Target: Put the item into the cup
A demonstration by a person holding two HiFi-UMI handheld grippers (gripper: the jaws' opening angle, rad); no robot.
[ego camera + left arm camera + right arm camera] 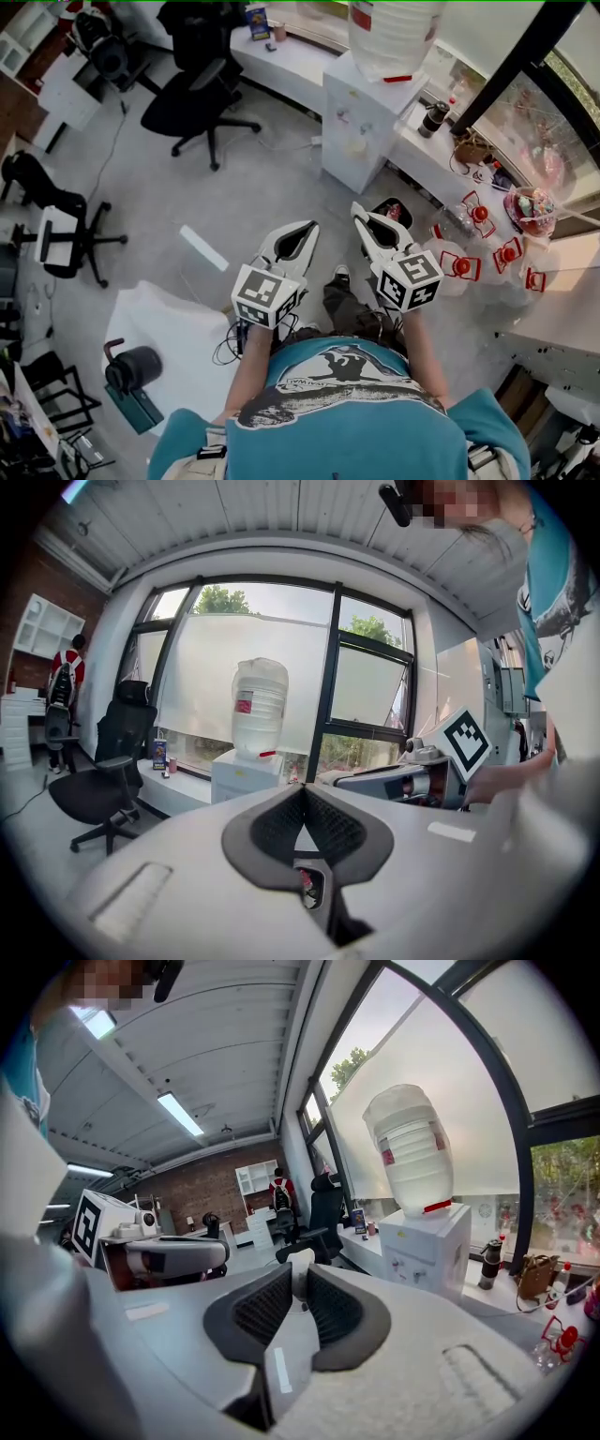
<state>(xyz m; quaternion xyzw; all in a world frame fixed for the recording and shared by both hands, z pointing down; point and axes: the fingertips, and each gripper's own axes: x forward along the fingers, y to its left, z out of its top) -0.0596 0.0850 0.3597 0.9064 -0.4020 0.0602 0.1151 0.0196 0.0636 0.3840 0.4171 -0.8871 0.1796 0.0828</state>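
The person stands on a grey floor and holds both claws out side by side, well above it. The left gripper is closed with nothing between its pads. The right gripper is clamped on a small white item, which sticks out at the jaw tips. Ahead is a white water dispenser with a big bottle on top, against a ledge under tall windows. A black chair stands to its left. At the right, a table edge carries clear bottles with red caps. The far wall is brick.
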